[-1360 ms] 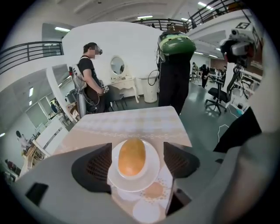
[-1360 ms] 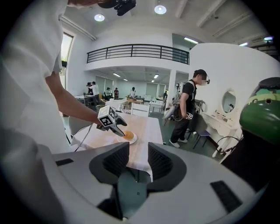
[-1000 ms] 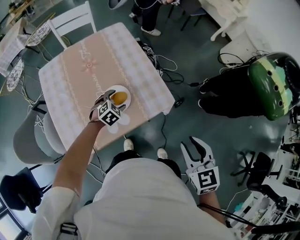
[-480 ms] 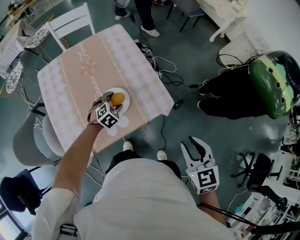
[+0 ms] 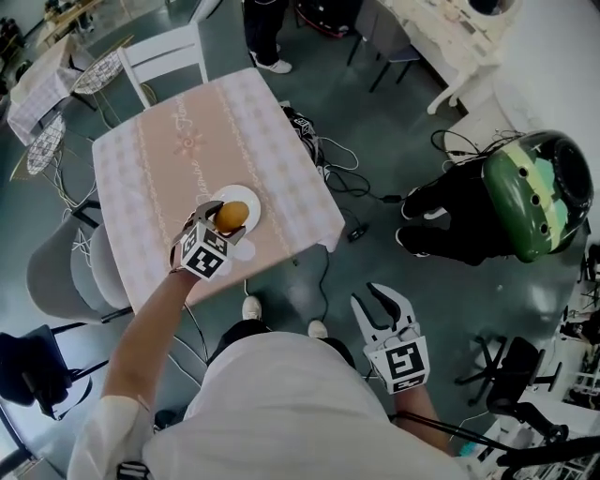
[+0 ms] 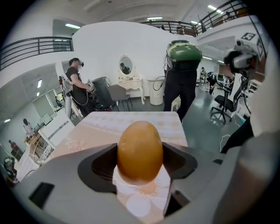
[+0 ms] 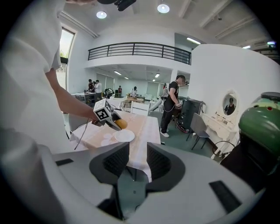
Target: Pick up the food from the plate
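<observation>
Left gripper view shows our left gripper (image 6: 140, 162) squeezing the food (image 6: 140, 151), a smooth orange lump, with 1 pad on each side. The jaws have just closed in a bit but are still wide, because the food is fat. 1 second ago the food sat on the plate (image 7: 126, 136). Now the plate is just below the gripper, so we think the pick-up is nearly done. Our right gripper (image 5: 370, 298) is open and empty.

Bright, even indoor light falls from ceiling lamps (image 7: 162, 8), and a window (image 7: 66, 46) at far left burns out white. Shadows are weak and soft. Both gripper views bend strongly toward black rounded corners, and their near foreground is soft. The food (image 6: 140, 151) carries a dull sheen. The head view is sharp.
</observation>
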{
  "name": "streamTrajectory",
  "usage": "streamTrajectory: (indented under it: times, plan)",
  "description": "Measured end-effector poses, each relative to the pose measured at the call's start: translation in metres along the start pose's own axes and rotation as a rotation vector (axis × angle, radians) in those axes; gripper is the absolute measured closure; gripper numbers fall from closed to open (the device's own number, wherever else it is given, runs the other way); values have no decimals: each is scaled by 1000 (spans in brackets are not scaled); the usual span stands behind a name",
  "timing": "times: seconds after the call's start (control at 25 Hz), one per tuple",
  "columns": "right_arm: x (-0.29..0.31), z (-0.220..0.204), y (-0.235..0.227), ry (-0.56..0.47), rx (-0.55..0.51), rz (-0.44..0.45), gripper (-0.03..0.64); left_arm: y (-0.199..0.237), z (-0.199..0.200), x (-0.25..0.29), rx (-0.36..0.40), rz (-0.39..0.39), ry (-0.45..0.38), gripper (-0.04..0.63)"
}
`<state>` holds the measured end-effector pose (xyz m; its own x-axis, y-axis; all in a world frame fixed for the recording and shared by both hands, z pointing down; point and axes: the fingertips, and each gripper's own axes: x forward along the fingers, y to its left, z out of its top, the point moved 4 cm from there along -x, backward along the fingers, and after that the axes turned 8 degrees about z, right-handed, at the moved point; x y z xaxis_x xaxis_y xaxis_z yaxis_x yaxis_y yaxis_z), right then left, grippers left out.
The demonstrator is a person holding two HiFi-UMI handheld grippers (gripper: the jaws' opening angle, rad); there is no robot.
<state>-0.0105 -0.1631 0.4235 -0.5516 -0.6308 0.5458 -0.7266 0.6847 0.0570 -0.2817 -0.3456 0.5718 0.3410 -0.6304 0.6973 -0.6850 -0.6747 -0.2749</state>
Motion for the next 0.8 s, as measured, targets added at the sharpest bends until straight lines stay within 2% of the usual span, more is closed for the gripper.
streamTrajectory:
  times: [0.32,0.52,0.8]
  plan:
    - [-17,-15,-4,-36,-48,79,483,-32,42,-85,-168,45,-127,272]
    - [-33,-27,-12,-75,-64,134,492,-64,73,-133,-265,100,-204,272]
    - [-66,-51,-25,-110,-86,198,561,-131,109,-186,-302,133,-264,272]
